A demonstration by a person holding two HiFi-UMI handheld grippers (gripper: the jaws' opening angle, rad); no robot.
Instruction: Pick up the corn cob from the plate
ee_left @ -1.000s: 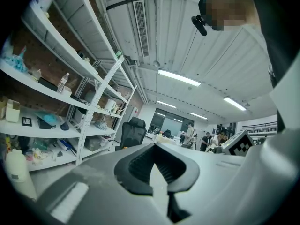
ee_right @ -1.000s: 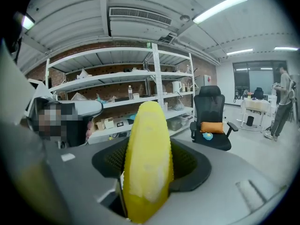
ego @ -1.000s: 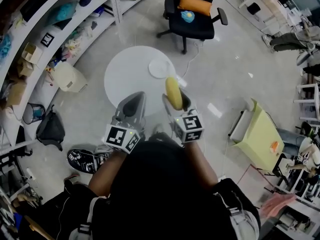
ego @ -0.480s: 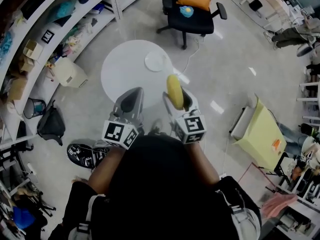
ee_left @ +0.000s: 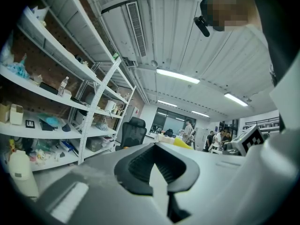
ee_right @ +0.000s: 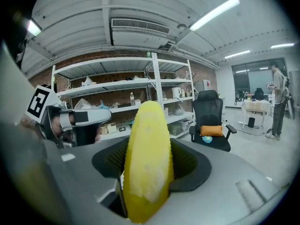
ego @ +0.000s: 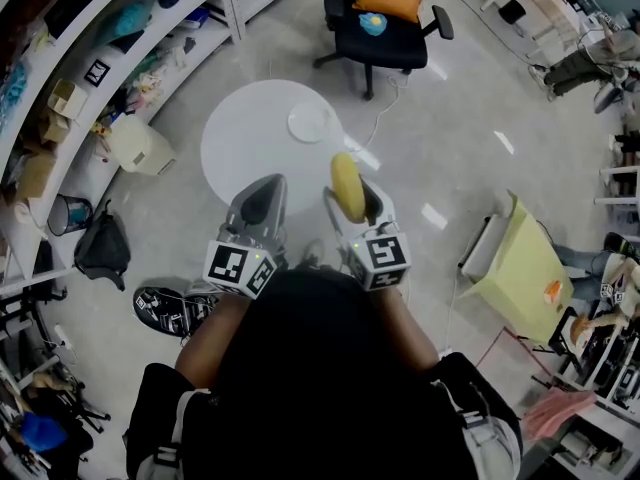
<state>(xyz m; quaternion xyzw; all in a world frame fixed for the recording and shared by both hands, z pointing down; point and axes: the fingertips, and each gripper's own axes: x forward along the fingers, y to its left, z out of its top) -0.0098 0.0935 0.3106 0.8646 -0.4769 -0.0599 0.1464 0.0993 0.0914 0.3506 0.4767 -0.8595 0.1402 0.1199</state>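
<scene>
The yellow corn cob [ego: 347, 186] stands upright between the jaws of my right gripper [ego: 350, 196], which is shut on it. It hangs in the air, off the table's near edge. In the right gripper view the cob [ee_right: 147, 158] fills the gap between the dark pads [ee_right: 190, 165]. The white plate [ego: 309, 122] lies bare at the far right of the round white table [ego: 245, 148]. My left gripper [ego: 262, 203] is level beside the right one, its jaws together with nothing in them; its own view shows the same for the left gripper [ee_left: 158, 172].
A black office chair [ego: 385, 18] with an orange cushion stands beyond the table. Shelves [ego: 90, 58] full of goods line the left side, with a white jug [ego: 138, 150] and a black bag [ego: 100, 253] on the floor. A yellow-green box [ego: 520, 258] sits at the right.
Both grippers have drawn back a little from the table; the table and plate now sit slightly farther away in the head view. The cob stays in the right grip.
</scene>
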